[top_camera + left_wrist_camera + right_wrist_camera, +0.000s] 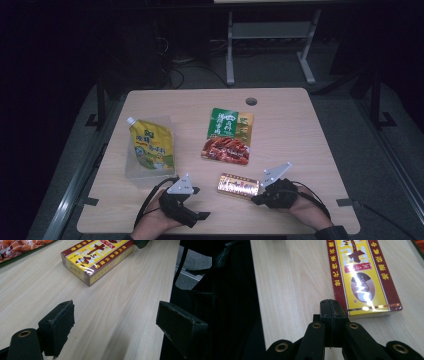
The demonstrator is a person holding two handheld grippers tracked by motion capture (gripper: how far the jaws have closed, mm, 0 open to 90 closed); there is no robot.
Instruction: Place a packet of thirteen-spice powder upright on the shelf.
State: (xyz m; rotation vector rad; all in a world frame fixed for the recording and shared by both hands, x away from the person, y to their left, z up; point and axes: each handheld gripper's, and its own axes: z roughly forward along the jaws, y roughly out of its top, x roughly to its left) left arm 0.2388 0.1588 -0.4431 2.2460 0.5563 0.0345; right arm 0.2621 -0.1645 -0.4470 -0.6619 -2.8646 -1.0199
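On the left, my left gripper (192,192) rests wide open, holding nothing. The yellow box (238,185) lies flat between my 2 grippers. My right gripper (331,308), jaws pressed together and empty, touches its near end; I judge a nudge comes next.

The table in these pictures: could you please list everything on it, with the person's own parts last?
Table: one, light wood.
Spouted pouch: one, yellow, left side.
Snack packet: one, green and red, centre.
Box: one, yellow and dark red, near edge, by the right gripper's tips.
Left gripper: one, black, jaws open over bare wood.
Right gripper: one, black, jaws shut, empty, at the box's end.
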